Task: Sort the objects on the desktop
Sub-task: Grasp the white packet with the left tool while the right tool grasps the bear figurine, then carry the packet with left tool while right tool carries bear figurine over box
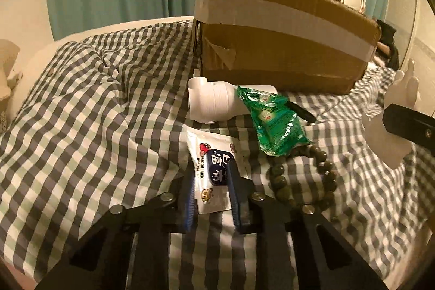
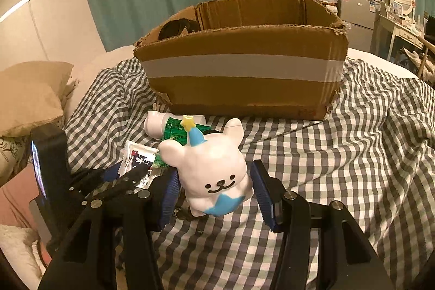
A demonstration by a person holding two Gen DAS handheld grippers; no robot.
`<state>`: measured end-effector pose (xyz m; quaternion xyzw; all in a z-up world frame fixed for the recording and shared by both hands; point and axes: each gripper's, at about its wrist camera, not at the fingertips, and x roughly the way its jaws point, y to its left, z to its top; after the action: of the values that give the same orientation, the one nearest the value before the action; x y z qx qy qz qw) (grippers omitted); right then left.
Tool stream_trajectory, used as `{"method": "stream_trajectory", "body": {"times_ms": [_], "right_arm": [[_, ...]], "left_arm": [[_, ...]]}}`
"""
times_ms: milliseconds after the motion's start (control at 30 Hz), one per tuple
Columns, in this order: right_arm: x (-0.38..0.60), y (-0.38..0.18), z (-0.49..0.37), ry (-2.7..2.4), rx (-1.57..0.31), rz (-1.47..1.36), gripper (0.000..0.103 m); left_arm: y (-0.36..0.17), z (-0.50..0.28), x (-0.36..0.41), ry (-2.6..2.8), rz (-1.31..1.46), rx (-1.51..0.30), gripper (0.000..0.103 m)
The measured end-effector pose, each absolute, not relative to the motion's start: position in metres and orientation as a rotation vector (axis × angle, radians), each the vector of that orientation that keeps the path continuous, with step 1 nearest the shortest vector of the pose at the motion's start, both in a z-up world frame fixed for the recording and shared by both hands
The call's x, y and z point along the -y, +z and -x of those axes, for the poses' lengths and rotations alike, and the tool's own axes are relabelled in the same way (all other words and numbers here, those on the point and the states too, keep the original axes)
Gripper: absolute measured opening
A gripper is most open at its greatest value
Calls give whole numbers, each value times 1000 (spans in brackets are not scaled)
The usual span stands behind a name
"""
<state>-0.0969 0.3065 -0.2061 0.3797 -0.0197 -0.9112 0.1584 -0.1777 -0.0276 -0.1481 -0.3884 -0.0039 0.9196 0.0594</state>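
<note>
Lying flat on the checked bedcover [image 1: 89, 99], a white snack packet [image 1: 210, 167] sits between the narrow jaws of the left tool [image 1: 212, 175], which press its edges. The right tool [image 2: 214, 181] holds a white bear figure [image 2: 214, 167] at its sides. Farther off lie a green pouch [image 1: 274, 121], a white bottle [image 1: 209, 105], a bead bracelet [image 1: 304, 175] and an open cardboard box [image 2: 244, 67].

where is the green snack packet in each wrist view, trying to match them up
Left wrist: green snack packet sits right of centre, leaning on the white bottle.
Right wrist: only a strip of it shows left of centre, behind the bear figurine.
Shared landmark: cardboard box just behind it.
</note>
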Motion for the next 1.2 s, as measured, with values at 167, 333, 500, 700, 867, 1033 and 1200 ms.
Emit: {"method": "stream_trajectory", "body": {"times_ms": [167, 333, 500, 700, 867, 1033, 1200], "right_arm": [[-310, -200, 91, -2611, 68, -1069, 51], [-314, -196, 87, -2620, 75, -1053, 51], [-318, -193, 85, -2623, 89, -1039, 51], [-317, -190, 85, -2618, 99, -1028, 51], [-315, -184, 80, -2616, 89, -1009, 51], [-313, -172, 75, -2627, 78, -976, 51], [-316, -152, 69, -2650, 88, -927, 51]], "left_arm": [[-142, 162, 31, 2763, 1162, 84, 14], [-138, 152, 31, 2768, 1135, 84, 11], [-124, 140, 22, 2763, 1066, 55, 5], [-110, 135, 19, 2760, 1013, 79, 5], [-94, 131, 13, 2765, 968, 82, 5], [-74, 123, 5, 2770, 897, 40, 5], [-57, 120, 1, 2765, 851, 31, 5]]}}
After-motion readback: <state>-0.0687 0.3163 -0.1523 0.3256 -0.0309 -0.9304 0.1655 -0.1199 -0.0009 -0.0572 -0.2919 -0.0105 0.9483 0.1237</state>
